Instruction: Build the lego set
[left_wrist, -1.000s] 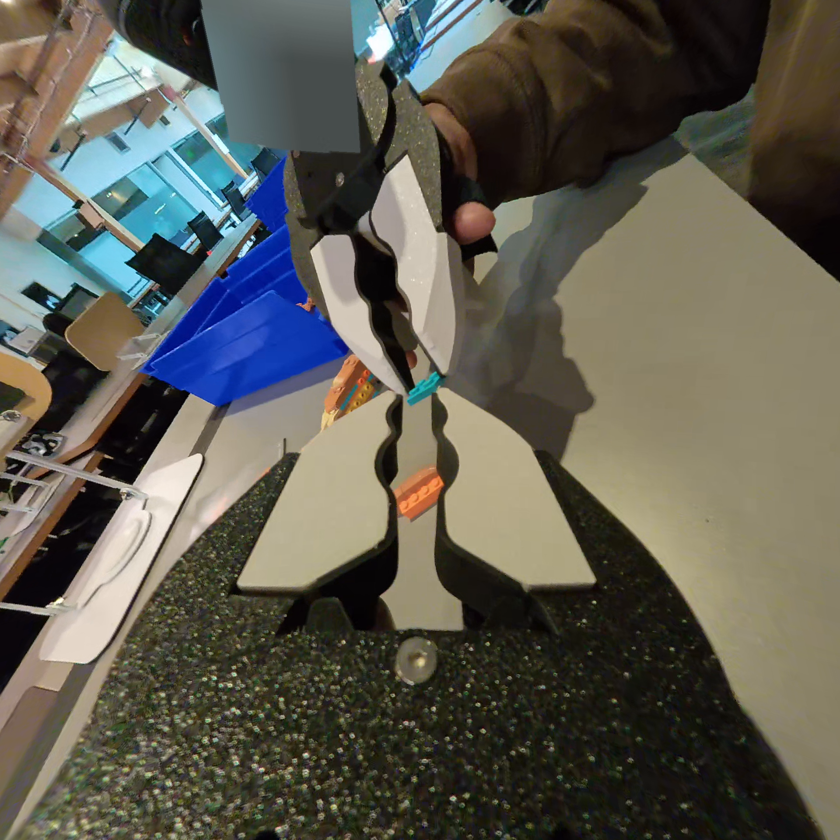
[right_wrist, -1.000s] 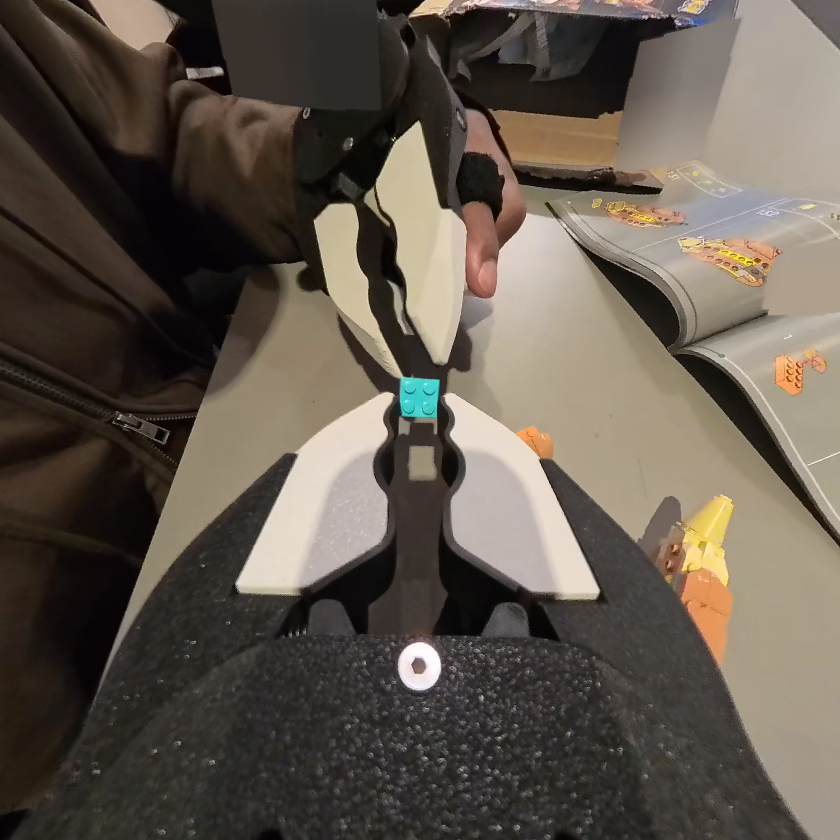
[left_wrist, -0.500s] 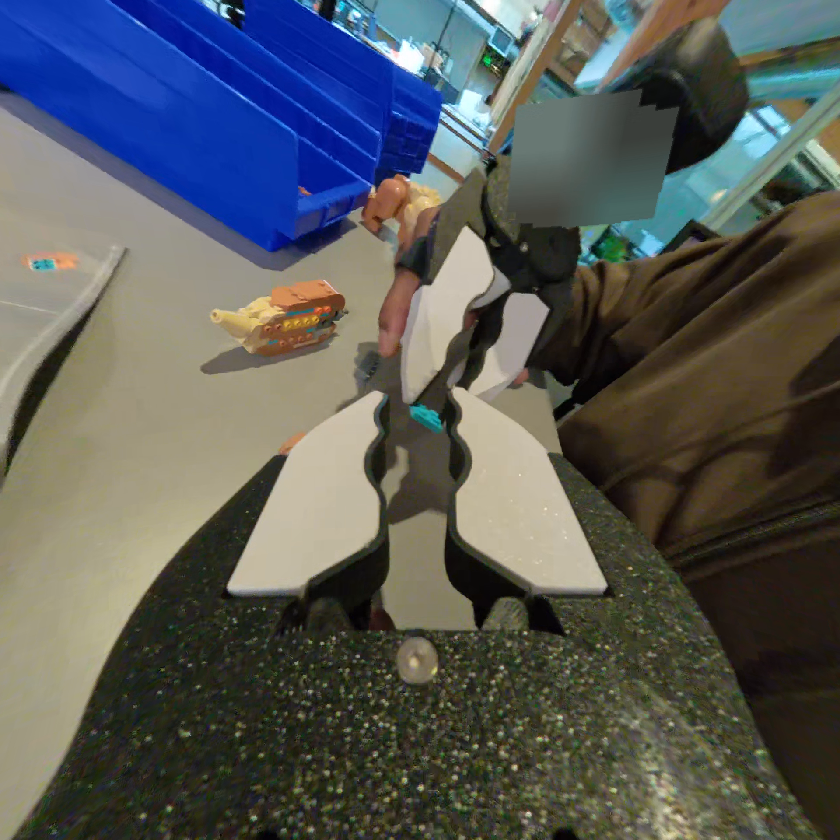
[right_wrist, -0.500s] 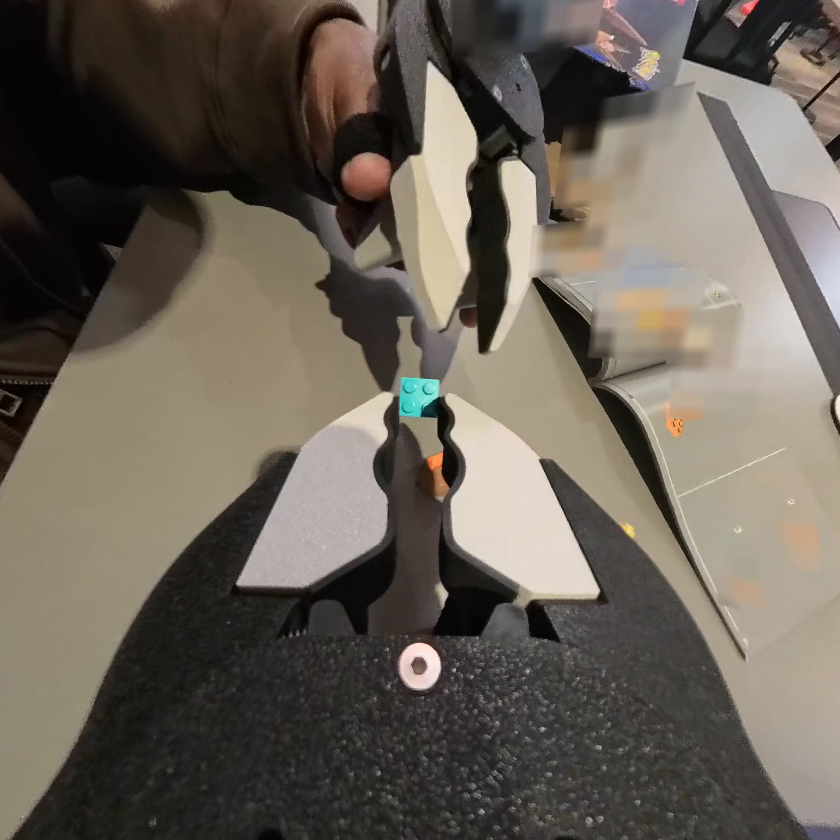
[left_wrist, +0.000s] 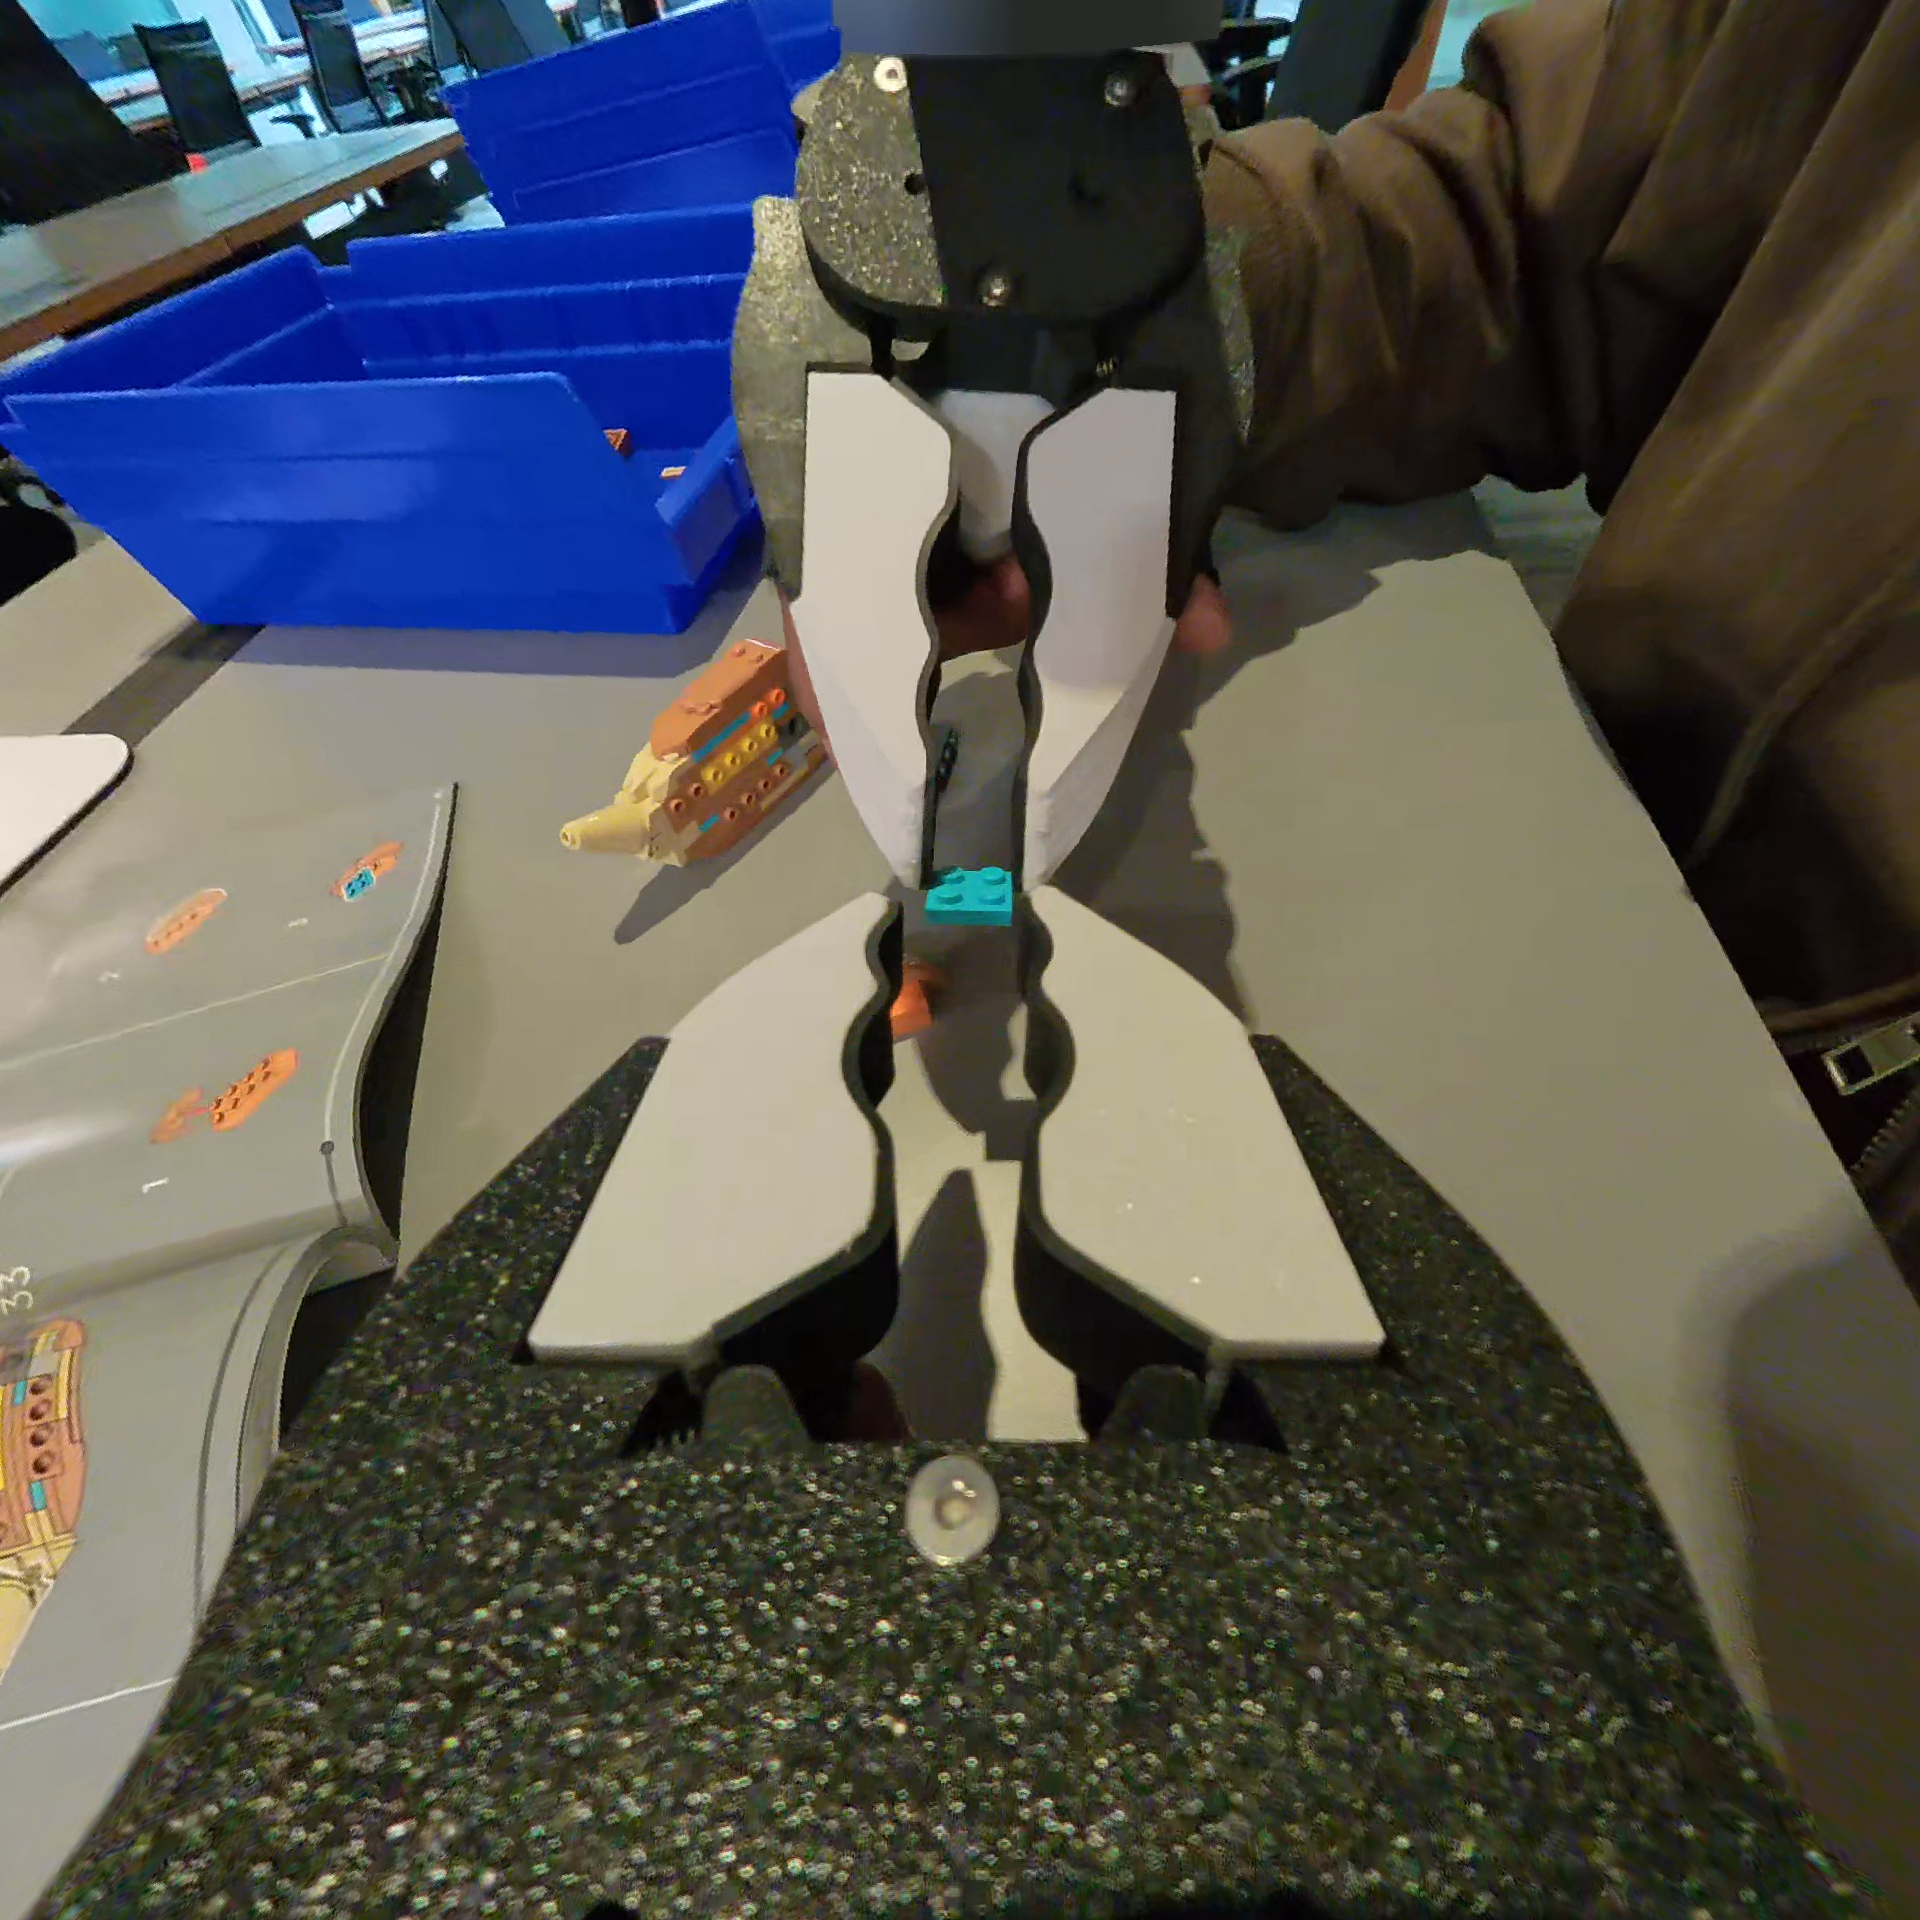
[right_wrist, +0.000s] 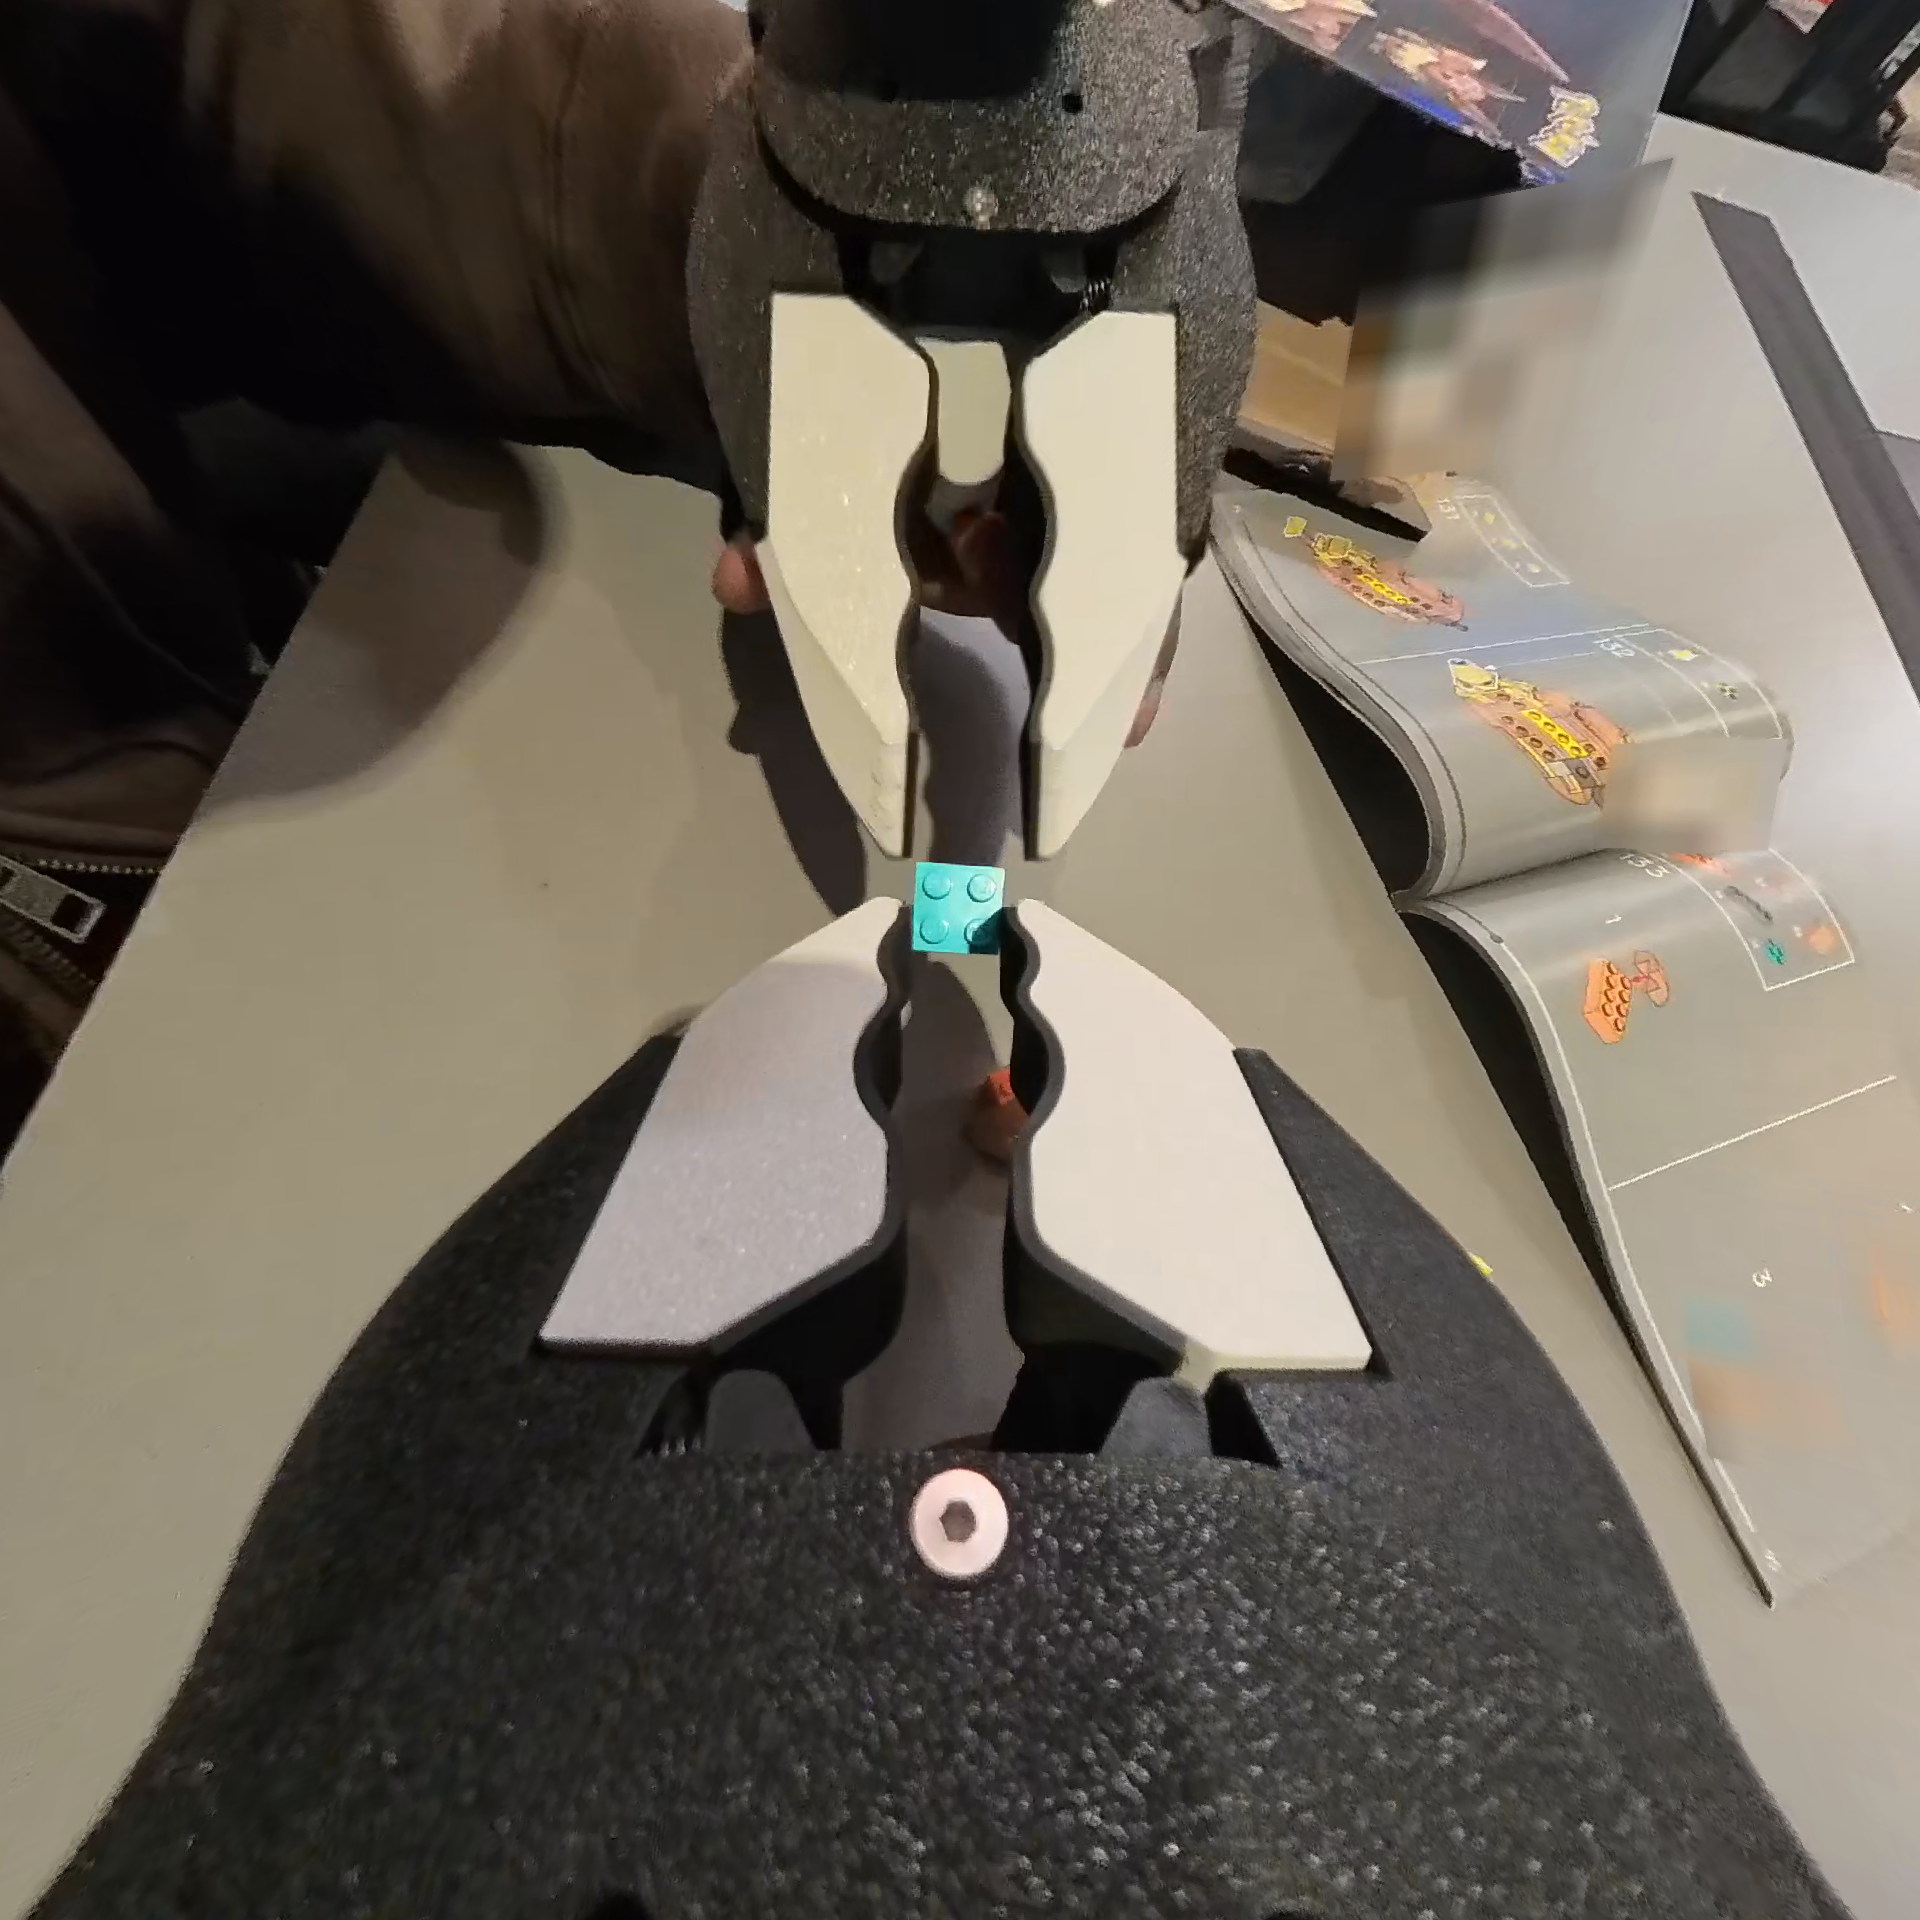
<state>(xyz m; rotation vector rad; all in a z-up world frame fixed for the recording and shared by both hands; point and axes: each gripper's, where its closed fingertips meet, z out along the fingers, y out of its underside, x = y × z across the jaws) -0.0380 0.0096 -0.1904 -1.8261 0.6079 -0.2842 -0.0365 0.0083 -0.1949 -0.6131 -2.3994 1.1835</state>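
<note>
A: What has the right claw (right_wrist: 958, 914) got?
B: It pinches the teal plate (right_wrist: 957, 918) at its tips, above the counter (right_wrist: 436, 831).
A: And the left claw (left_wrist: 961, 904)?
B: Parted, facing it; whether its tips touch the plate is unclear.

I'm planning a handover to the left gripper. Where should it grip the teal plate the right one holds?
Take the teal plate by the free half jutting past the right gripper, the left gripper closing on its two side edges, coming head-on from opposite. It is thin with studs up, so the parallel edges likely hold best.
</note>
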